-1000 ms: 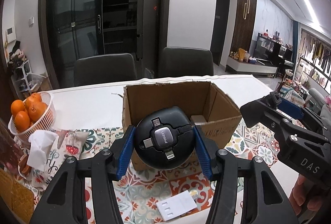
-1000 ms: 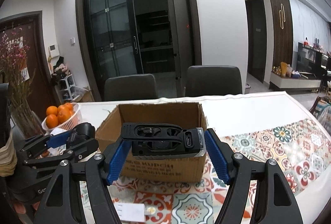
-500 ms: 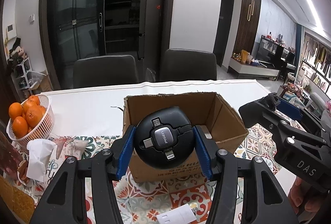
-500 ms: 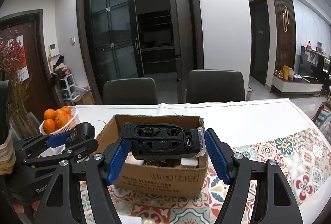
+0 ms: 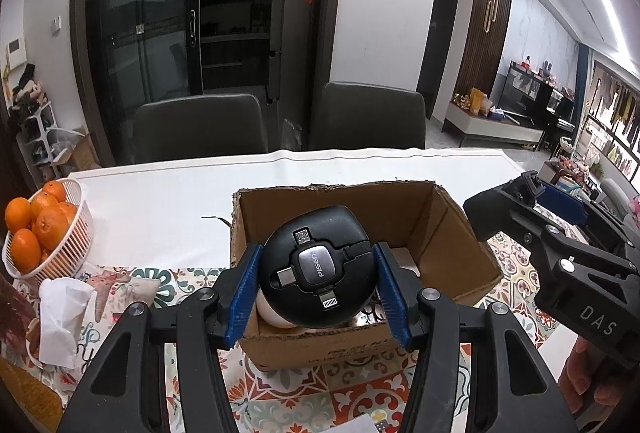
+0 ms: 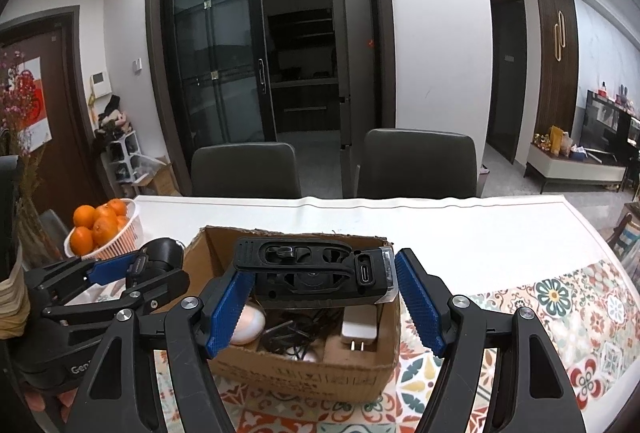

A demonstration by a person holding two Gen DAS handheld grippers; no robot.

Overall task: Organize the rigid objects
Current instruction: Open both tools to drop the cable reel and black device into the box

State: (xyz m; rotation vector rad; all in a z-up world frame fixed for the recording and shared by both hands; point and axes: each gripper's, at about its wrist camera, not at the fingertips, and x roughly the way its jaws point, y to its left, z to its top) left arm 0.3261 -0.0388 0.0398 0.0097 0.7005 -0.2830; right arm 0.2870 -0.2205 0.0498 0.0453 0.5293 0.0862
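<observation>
My left gripper (image 5: 318, 287) is shut on a round black PISEN multi-plug cable reel (image 5: 318, 271), held just above the near left part of an open cardboard box (image 5: 448, 233). My right gripper (image 6: 320, 297) is shut on a flat black device with a USB-C port (image 6: 316, 273), held over the same box (image 6: 304, 365). Inside the box I see a white plug adapter (image 6: 358, 329), a pale rounded object (image 6: 248, 323) and black cables (image 6: 294, 333). The left gripper also shows in the right wrist view (image 6: 132, 275), at the box's left side.
A white basket of oranges (image 5: 40, 233) stands at the left with a crumpled tissue (image 5: 60, 313) near it. The box sits on a patterned cloth (image 6: 560, 321) over a white table (image 6: 460, 225). Two dark chairs (image 5: 200, 133) stand behind the table.
Both grippers have risen and moved forward over the box with their objects held; the box now sits lower in both views and its contents show.
</observation>
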